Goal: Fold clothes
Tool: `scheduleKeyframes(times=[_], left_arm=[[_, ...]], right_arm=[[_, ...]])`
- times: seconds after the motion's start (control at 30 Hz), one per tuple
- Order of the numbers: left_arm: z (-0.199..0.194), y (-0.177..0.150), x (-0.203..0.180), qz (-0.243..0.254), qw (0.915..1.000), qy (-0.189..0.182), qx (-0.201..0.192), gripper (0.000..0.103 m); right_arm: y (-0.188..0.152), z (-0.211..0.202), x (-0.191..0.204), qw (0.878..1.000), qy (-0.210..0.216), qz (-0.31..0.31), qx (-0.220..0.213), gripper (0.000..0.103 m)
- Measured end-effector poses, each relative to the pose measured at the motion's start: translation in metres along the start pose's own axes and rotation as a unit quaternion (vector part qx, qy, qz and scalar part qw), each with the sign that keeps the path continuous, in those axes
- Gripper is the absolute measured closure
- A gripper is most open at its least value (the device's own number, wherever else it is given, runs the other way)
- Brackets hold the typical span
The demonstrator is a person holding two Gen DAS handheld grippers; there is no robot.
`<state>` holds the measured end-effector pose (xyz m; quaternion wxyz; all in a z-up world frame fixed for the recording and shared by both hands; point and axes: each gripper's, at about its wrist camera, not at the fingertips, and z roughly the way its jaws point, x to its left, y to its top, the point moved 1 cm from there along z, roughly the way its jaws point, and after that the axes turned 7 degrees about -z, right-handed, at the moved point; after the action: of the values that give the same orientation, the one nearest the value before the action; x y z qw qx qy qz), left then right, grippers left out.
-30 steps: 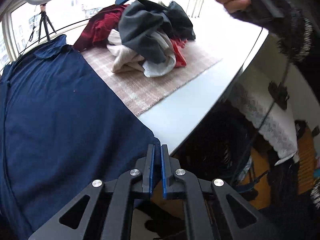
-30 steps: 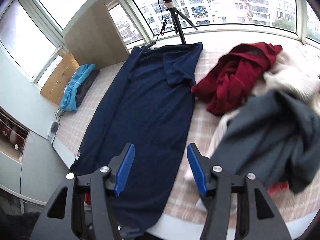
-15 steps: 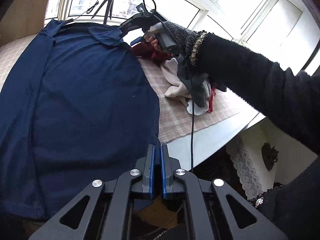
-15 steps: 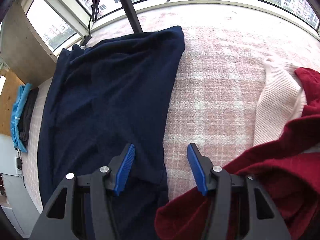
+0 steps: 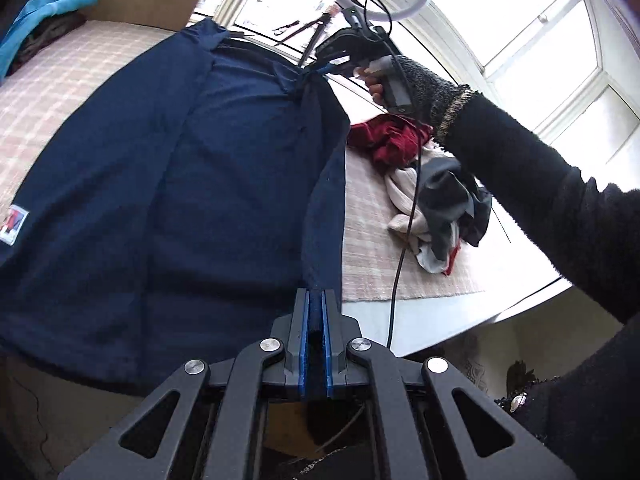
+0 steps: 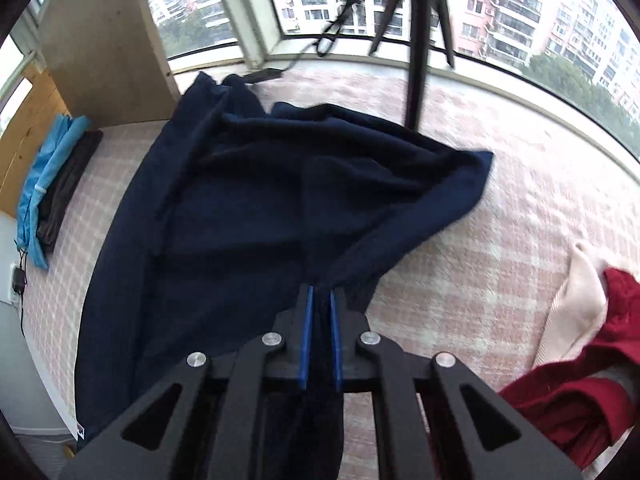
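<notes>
A: Where is the navy shirt [image 5: 168, 184]?

B: Spread on the checked cloth [image 5: 372, 216], filling the left wrist view from 9 o'clock to the centre. Its right edge is lifted into a taut ridge.

A: And the left gripper [image 5: 315, 304]?

B: At 6 o'clock, jaws pinched tight on the near end of that ridge, dark fabric between the blue pads.

A: The right gripper [image 6: 319, 304]?

B: Clamped on the shirt as well, near the sleeve [image 6: 448, 184], which fans out toward 2 o'clock in its own view. In the left view it sits at 12 o'clock, at the far end of the ridge.

A: Anything beside the shirt?

B: A heap of clothes [image 5: 432, 192], red, cream and grey, at 3 o'clock in the left view. A tripod [image 6: 420, 40] stands at 12 o'clock in the right view, and folded blue fabric [image 6: 48, 176] lies at 9 o'clock.
</notes>
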<state>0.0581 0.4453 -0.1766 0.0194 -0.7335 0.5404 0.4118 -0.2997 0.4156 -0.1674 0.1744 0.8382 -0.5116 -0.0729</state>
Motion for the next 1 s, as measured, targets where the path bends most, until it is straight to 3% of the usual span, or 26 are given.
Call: scheduleKeyframes(times=[0.27, 0.37, 0.47, 0.57, 0.67, 0.8, 1.0], left_arm=[[-0.008, -0.013, 0.051, -0.066, 0.9964, 0.047, -0.024, 0.098], [-0.013, -0.013, 0.057, -0.07, 0.9951, 0.06, -0.035, 0.098], [-0.017, -0.011, 0.064, -0.08, 0.9929, 0.076, -0.046, 0.098], [-0.014, -0.008, 0.082, -0.106, 0.9898, 0.085, -0.043, 0.098], [-0.015, -0.005, 0.085, -0.101, 0.9901, 0.089, -0.039, 0.098], [-0.02, 0.0, 0.079, -0.075, 0.9927, 0.086, -0.038, 0.098], [-0.017, 0.003, 0.076, -0.045, 0.9956, 0.08, 0.017, 0.097]], right_arm=[[0.042, 0.048, 0.097, 0.996, -0.032, -0.081, 0.022, 0.095], [0.048, 0.065, 0.115, 0.995, -0.045, -0.089, 0.03, 0.095], [0.051, 0.074, 0.124, 0.994, -0.033, -0.099, 0.038, 0.094], [0.051, 0.079, 0.132, 0.992, -0.019, -0.108, 0.059, 0.083], [0.041, 0.052, 0.133, 0.991, -0.011, -0.126, 0.034, 0.068], [-0.016, -0.007, 0.118, 0.993, 0.018, -0.117, 0.012, 0.065], [-0.175, -0.06, 0.103, 0.989, 0.12, -0.083, 0.031, 0.065]])
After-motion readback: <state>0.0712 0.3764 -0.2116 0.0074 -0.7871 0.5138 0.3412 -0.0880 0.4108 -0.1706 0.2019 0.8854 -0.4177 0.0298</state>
